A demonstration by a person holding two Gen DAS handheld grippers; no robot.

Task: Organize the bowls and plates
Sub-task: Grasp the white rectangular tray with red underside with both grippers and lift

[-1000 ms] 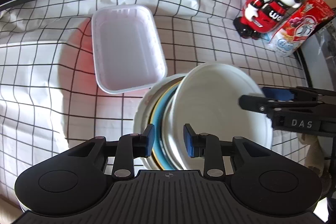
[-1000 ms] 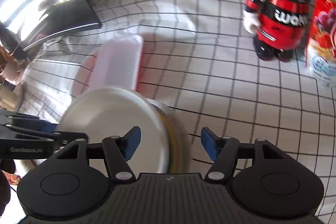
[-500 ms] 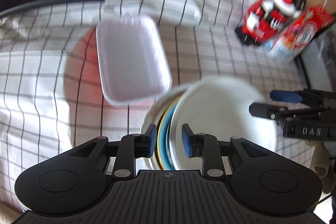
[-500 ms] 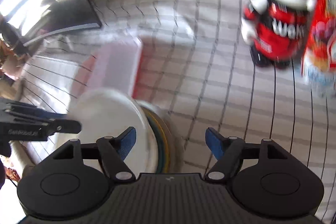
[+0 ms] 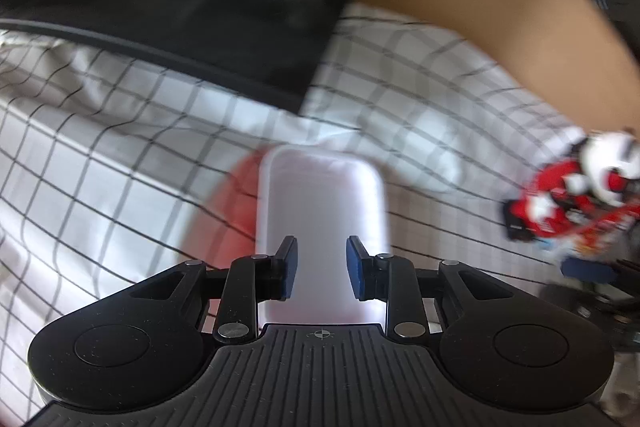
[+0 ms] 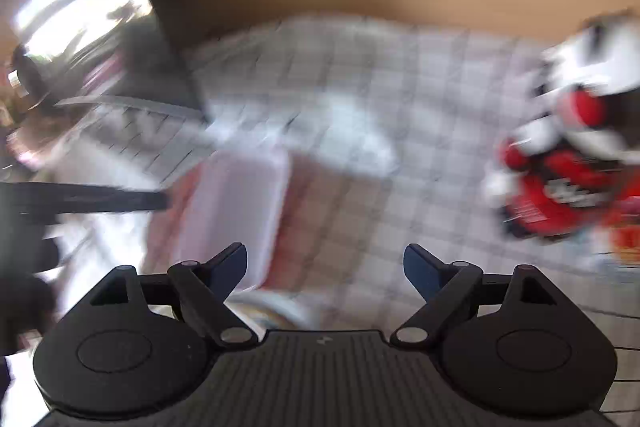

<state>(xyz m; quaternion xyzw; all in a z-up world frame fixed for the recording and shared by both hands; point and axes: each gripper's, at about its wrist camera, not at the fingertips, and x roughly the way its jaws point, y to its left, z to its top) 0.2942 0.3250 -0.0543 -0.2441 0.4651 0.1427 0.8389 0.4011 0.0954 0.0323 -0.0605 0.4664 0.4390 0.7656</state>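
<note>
Both grippers have swung off the stacked round plates; right gripper (image 6: pixel 325 269) jaws have just been opening, wide, nothing between. Left gripper (image 5: pixel 322 269), half-spread and empty, is nearer the pale rectangular plastic tray (image 5: pixel 322 203), lying just ahead on the checked cloth (image 5: pixel 100 163), long axis along the fingers.

Both tongs off plate stack; right tongs (image 6: pixel 325 267) opened wider, empty

Left gripper (image 5: pixel 322 269) jaws part-open, empty, above pale rectangular tray (image 5: pixel 324 203) on checked cloth (image 5: pixel 100 155); frame blurred.
</note>
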